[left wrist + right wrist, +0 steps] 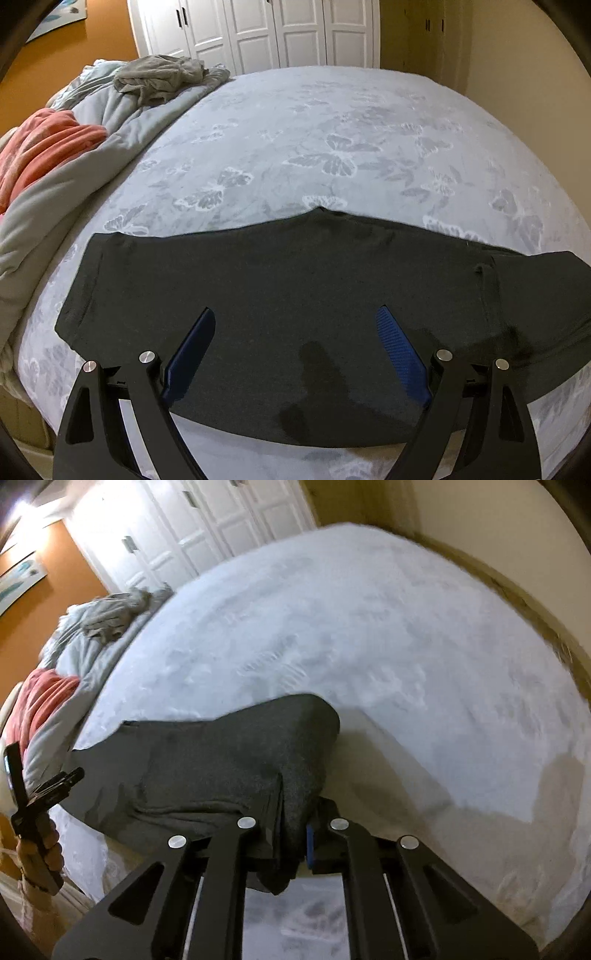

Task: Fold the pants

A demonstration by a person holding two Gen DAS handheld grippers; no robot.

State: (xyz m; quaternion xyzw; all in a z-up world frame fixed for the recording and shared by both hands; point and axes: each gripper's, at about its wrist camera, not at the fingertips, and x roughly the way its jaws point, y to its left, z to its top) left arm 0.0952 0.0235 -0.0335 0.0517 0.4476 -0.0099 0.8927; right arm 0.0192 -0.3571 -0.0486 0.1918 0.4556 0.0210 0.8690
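Observation:
Dark grey pants [288, 295] lie flat across the near part of the bed [332, 147], waistband end to the right. My left gripper [295, 325] is open and hovers just above the pants, its blue pads [400, 350] spread wide. My right gripper [291, 834] is shut on the pants [229, 760], pinching one end of the cloth and lifting it off the bed [369, 627] into a raised fold. The left gripper also shows at the left edge of the right wrist view [40, 794], held in a hand.
A crumpled grey duvet [110, 122], a grey garment [159, 77] and an orange blanket [40, 147] are piled along the bed's left side. White wardrobe doors [258, 33] stand behind the bed. A wall [517, 92] runs along the right.

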